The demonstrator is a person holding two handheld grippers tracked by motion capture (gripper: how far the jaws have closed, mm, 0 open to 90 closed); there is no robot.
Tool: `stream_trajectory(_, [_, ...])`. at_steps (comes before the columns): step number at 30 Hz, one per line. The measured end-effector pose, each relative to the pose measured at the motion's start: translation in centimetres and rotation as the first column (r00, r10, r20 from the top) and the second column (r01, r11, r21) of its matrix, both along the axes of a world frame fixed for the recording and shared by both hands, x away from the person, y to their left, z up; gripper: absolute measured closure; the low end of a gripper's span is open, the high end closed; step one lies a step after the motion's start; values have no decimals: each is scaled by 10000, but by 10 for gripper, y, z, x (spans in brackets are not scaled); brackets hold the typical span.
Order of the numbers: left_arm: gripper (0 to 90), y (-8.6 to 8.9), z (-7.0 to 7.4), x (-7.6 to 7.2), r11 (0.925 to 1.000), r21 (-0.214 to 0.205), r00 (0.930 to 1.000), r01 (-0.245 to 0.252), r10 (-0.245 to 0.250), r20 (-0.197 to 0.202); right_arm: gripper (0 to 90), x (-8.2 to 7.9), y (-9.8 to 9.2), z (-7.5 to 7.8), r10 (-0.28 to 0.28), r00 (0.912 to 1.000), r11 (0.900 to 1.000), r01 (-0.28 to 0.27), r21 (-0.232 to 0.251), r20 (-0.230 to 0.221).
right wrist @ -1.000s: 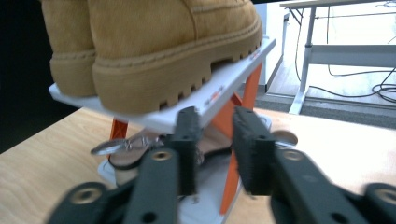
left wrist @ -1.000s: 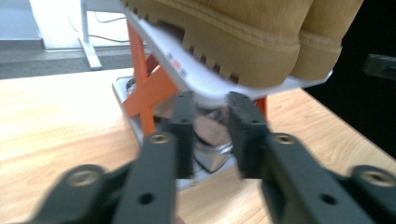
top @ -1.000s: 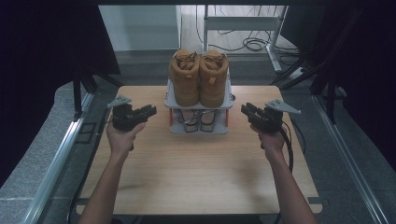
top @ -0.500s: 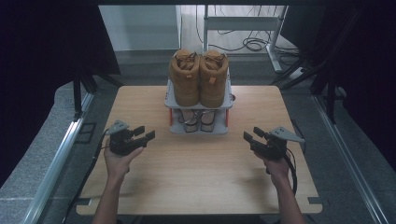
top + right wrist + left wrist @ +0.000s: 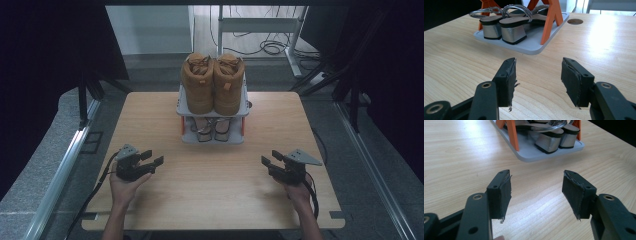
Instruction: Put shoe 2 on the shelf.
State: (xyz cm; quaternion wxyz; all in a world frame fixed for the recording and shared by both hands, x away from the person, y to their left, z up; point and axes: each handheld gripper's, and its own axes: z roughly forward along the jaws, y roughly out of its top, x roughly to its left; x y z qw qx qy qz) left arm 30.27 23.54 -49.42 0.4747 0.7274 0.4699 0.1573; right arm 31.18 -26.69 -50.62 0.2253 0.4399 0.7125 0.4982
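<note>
A pair of tan boots (image 5: 214, 82) stands on the top shelf of a small grey rack (image 5: 212, 139) with orange posts. Silver-heeled sandals (image 5: 212, 129) lie on its lower shelf, also seen in the left gripper view (image 5: 550, 141) and the right gripper view (image 5: 506, 27). My left gripper (image 5: 154, 157) rests low over the table at the near left, aimed at the rack. Its jaws (image 5: 536, 185) have just been opening and hold nothing. My right gripper (image 5: 270, 157) mirrors it at the near right, its jaws (image 5: 537, 72) also just opened, with bare wood between them.
The wooden table (image 5: 215, 195) has a round hole (image 5: 575, 21) near the rack's far side. Metal rails run along both sides of the table, and cables and a desk frame (image 5: 260, 25) lie on the floor beyond.
Both hands have come down and back toward the near edge, away from the rack. Both grippers' jaws stand wider apart than a second ago.
</note>
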Motion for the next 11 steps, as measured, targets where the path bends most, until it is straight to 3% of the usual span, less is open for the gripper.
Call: stream_trajectory(11, [393,-2,3,-1,9997,-243,9999,-28,25,-106,449,-4,1,5,130,9994,9997,-135,181,319])
